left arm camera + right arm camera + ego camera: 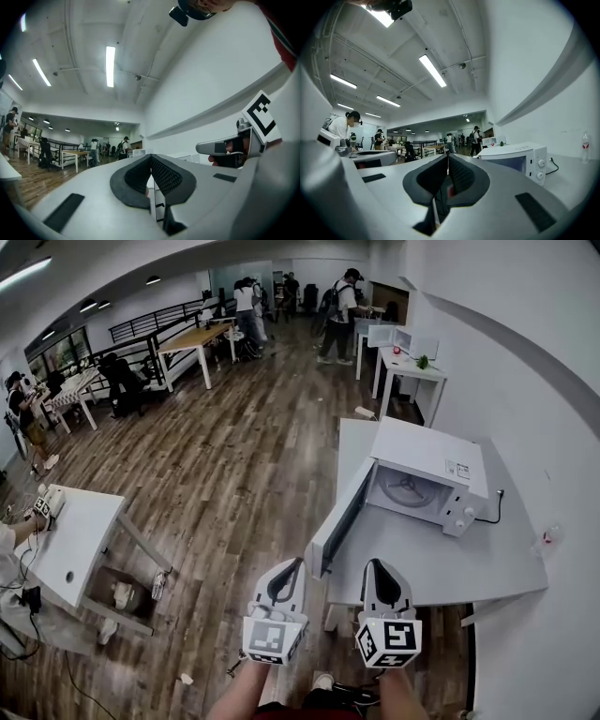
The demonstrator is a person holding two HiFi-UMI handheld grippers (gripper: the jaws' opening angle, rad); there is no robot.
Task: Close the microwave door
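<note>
The microwave [427, 474] sits on the table [487, 563], its door [339, 521] swung open along the left edge. The left gripper [298, 566] and right gripper [373, 566], both closed and empty, should push the door's outer face, seemingly best near its free end.

Bright, even light from ceiling tube lamps [432, 70]; soft shadows, strong fisheye bending and dark vignetted corners

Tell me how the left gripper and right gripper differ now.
The left gripper hangs over the wood floor; the right gripper over the front edge of the table. The left gripper is closer to the free end of the open microwave door than the right gripper. Both are shut and empty.
</note>
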